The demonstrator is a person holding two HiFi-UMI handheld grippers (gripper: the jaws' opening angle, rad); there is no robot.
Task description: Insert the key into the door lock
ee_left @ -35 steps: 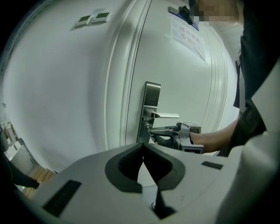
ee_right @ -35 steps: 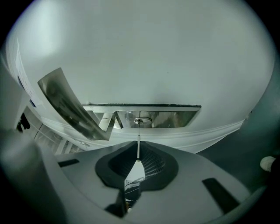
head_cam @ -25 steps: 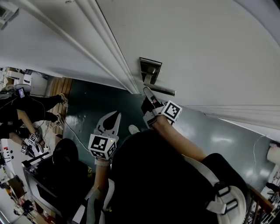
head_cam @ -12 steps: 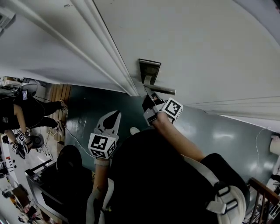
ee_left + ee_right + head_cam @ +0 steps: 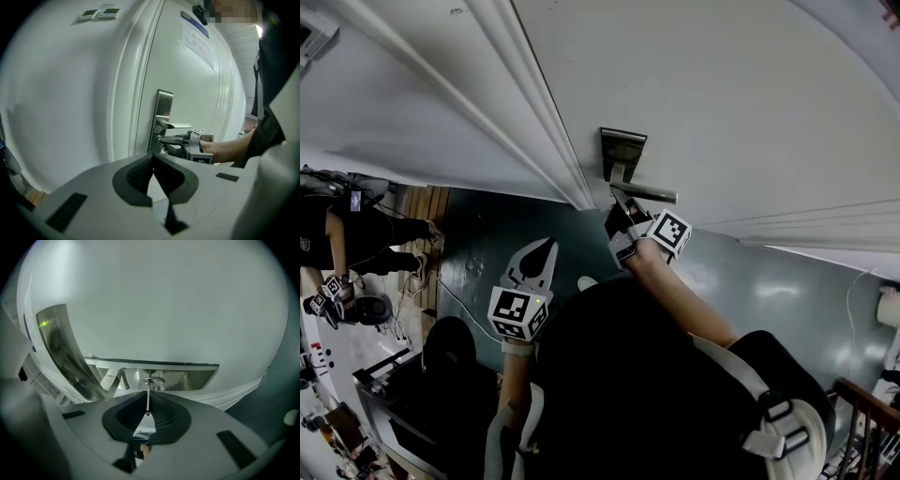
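Right gripper [image 5: 617, 199] pinched on the key [image 5: 148, 401], blade edge-on so its tip lines up at the door lock [image 5: 151, 380] under the handle [image 5: 647, 194], while the left gripper [image 5: 542, 253], jaws together and empty, hangs low out of the way.

I count one door [image 5: 722, 94], and on it one lock plate [image 5: 622, 152], one lever handle [image 5: 649, 194] and one printed notice [image 5: 199, 40]. There is one key [image 5: 148, 397]. Two grippers are here, the left gripper [image 5: 549, 244] and the right gripper [image 5: 616, 194], with two marker cubes [image 5: 517, 312] between them. Two small wall panels [image 5: 87, 15] sit beside the door.
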